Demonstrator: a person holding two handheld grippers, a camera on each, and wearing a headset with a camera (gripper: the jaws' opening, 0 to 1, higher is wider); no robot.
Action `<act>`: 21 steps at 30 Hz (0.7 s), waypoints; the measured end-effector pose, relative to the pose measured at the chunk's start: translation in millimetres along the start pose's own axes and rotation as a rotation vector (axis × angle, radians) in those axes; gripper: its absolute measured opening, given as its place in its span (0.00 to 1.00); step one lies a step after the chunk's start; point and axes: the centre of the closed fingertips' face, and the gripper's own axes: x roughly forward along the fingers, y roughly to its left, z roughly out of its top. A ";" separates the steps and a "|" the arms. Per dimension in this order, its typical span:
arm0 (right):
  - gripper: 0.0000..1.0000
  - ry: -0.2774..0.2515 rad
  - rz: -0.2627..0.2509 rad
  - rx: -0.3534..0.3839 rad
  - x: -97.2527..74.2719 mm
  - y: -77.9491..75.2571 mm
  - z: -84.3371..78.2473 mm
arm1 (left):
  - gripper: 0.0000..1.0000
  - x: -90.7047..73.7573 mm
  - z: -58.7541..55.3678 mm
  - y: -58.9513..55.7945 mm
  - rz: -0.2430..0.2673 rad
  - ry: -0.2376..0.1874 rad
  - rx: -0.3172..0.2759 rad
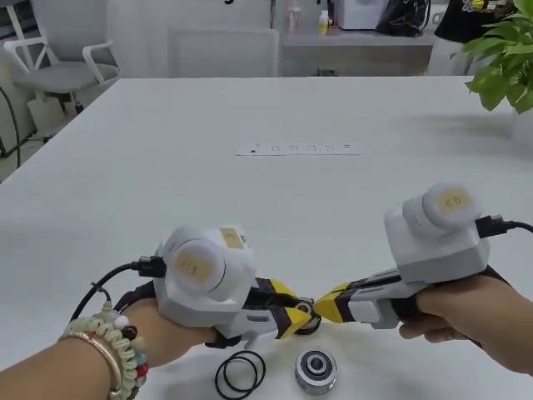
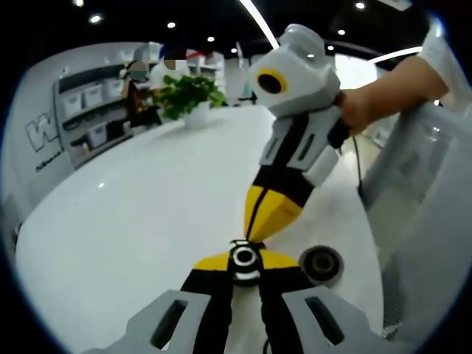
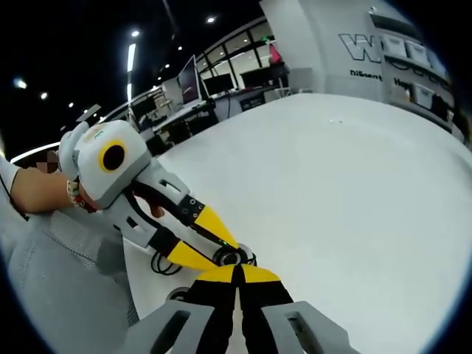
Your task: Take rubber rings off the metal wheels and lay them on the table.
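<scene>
The left gripper [image 1: 293, 315] clamps a metal wheel [image 2: 245, 262] between its jaws, just above the table [image 1: 250, 200]. The right gripper [image 1: 325, 307], jaws pressed narrow, meets that wheel's edge — whether it pinches anything there I cannot tell. Two black rubber rings [image 1: 240, 373] lie on the table just beside a second wheel [image 1: 316, 369] — both below the grippers.

We see wide white bench [image 1: 250, 192], power strip [image 1: 298, 149] flat on its far half. Grey office chair [image 1: 62, 62] beyond far left corner, green plant [image 1: 504, 62] at right edge. Bottles [image 1: 323, 21] on counter behind. Dark ceiling, light strips [image 2: 258, 18], wall shelves [image 2: 92, 110].
</scene>
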 end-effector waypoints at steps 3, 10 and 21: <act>0.00 0.000 0.001 -0.004 0.0 0.3 0.2 | 0.14 0.0 0.0 0.1 0.000 0.000 0.000; 0.00 -0.001 0.004 -0.005 0.1 1.8 1.1 | 0.14 -0.1 0.0 0.2 0.000 -0.002 -0.001; 0.00 -0.007 0.016 -0.010 0.9 3.7 1.9 | 0.14 -0.1 0.1 0.4 0.000 -0.004 -0.004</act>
